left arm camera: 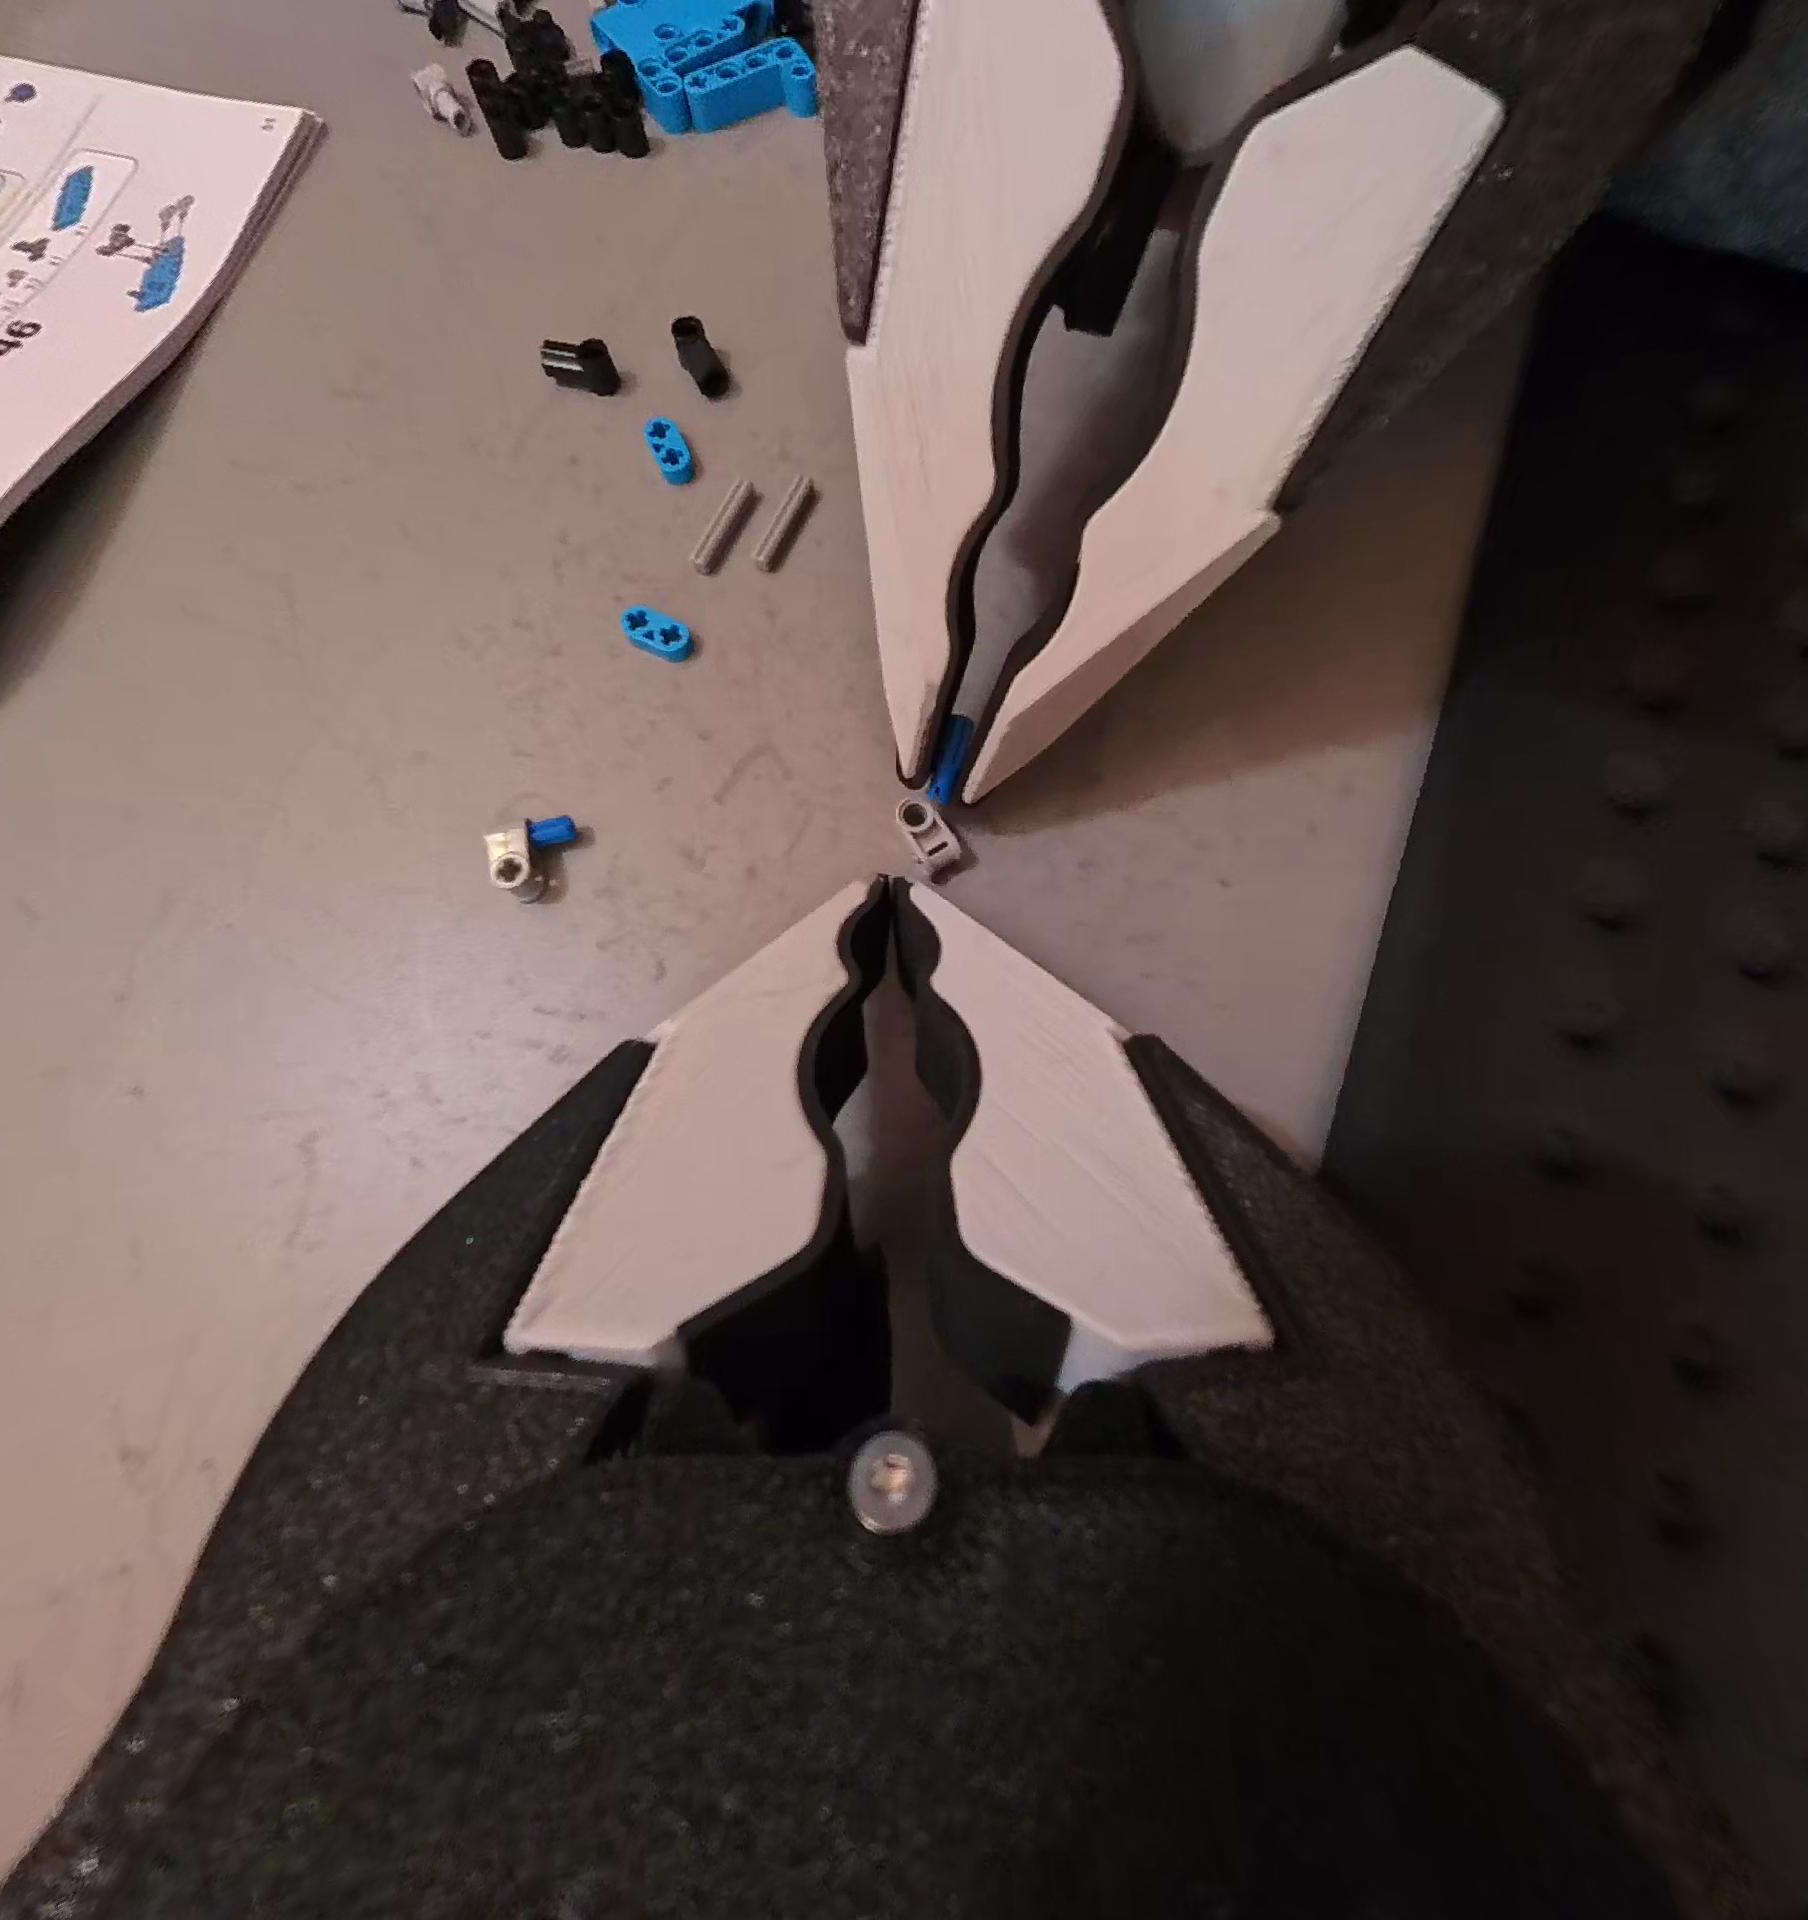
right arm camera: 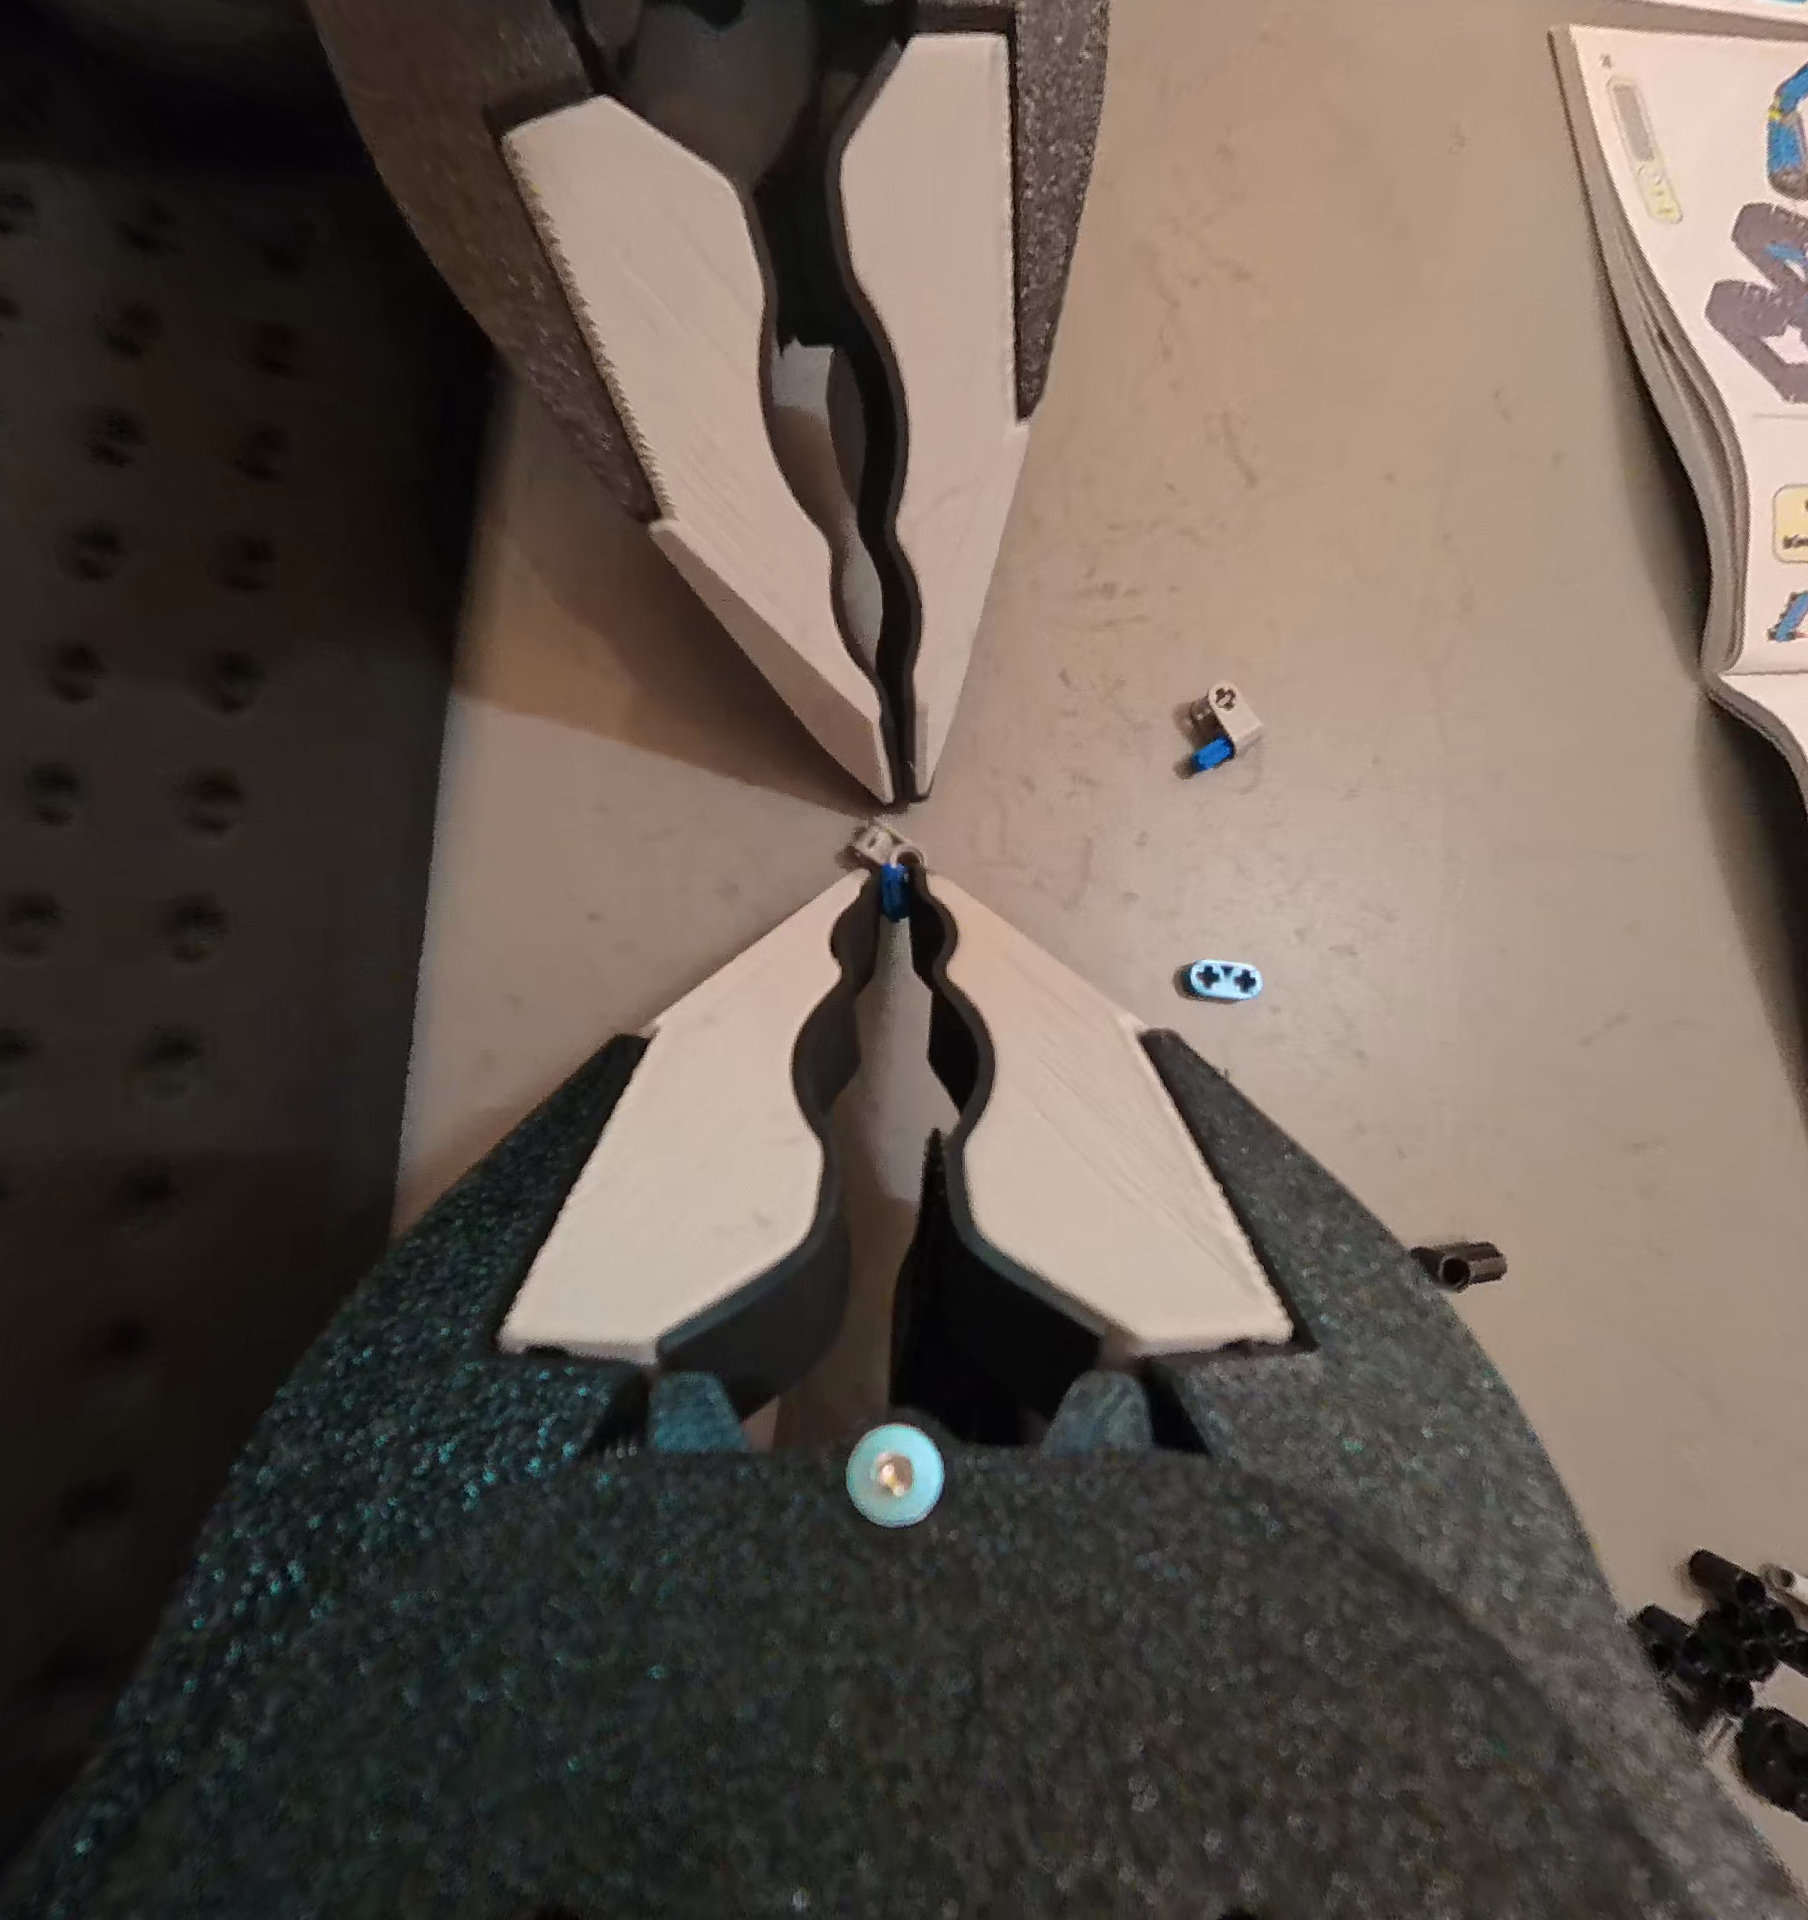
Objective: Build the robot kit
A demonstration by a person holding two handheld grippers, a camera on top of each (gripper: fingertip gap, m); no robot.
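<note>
Near the table's (left arm camera: 256, 1039) edge, the right gripper (right arm camera: 895, 883) pinches a small blue plastic pin (right arm camera: 893, 891) touching the little grey plastic connector (left arm camera: 929, 828), while the left gripper (left arm camera: 887, 885), tips together and empty, sits just beside it, so a slanted push could skid the unheld connector away.

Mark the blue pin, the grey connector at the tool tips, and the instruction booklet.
blue pin (right arm camera: 892, 891), right wrist view, exposed end between the right tool's tips.
grey connector (left arm camera: 928, 828), left wrist view, its top face.
instruction booklet (left arm camera: 100, 260), left wrist view, open page.
</note>
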